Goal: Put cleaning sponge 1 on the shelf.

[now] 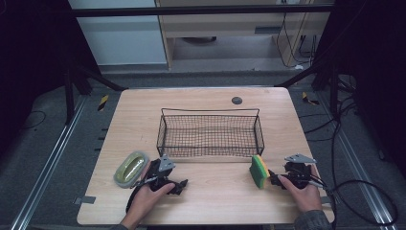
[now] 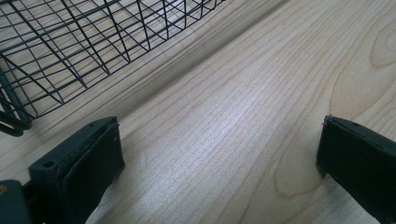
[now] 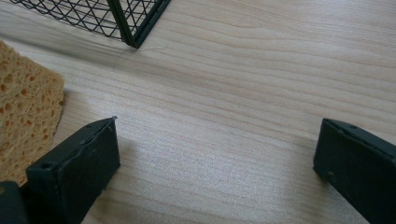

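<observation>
Black jaws of the right gripper (image 3: 219, 172) stand wide apart with bare wood between them, lying low over the table (image 1: 210, 201) near its front right corner. In the high view this gripper (image 1: 274, 178) points leftward at a yellow-and-green sponge (image 1: 259, 171), which stands on edge just ahead of the jaw tips; whether they touch it I cannot tell. The right hand (image 1: 302, 189) wraps the grip from behind, its forearm coming in from the front edge. In the right gripper view the sponge's porous yellow face (image 3: 25, 112) sits just beside the left jaw.

The left gripper (image 2: 219, 158) also has its jaws spread wide on nothing, lying level near the front left of the table. From above, the left gripper (image 1: 183, 185) points rightward, with the left hand (image 1: 146, 194) closed around it. Just beside it, toward the left edge, lies an oval roll in clear wrap (image 1: 130, 168).

A black wire basket (image 1: 210, 133) stands at the table's middle, behind both grippers, its front right corner near the sponge.
</observation>
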A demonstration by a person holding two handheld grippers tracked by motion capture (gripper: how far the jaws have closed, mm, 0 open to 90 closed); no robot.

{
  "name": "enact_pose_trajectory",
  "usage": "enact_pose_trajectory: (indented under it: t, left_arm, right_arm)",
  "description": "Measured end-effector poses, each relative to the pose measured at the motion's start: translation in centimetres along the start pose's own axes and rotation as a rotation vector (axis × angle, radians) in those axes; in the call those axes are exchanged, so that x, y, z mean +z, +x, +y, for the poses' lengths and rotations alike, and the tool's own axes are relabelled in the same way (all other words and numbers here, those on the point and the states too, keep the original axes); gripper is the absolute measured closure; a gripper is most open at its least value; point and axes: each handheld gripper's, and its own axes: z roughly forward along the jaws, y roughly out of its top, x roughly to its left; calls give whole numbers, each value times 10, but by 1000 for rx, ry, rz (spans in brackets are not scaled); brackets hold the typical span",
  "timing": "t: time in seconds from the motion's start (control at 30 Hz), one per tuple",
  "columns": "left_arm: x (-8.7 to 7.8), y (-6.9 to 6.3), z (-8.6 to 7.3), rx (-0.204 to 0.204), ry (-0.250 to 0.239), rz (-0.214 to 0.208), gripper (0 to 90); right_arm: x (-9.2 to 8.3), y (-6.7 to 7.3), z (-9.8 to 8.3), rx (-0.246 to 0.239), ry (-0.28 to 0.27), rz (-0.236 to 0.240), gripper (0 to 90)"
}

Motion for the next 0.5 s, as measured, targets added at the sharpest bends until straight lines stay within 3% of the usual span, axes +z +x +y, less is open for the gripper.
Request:
enact_pose_trajectory:
  t: [0.2, 0.33, 0.5]
  left_arm:
    - [-2, 1, 0, -18, -10, -15, 7]
    - [-5, 0, 0, -12, -12, -33, 23]
    - [-21, -4, 6, 9, -55, -34, 28]
  right_arm:
    - [-3, 2, 1, -7, 10, 6, 71]
    - [-9, 6, 0, -44, 20, -10, 100]
    - [-11, 5, -2, -34, 17, -6, 128]
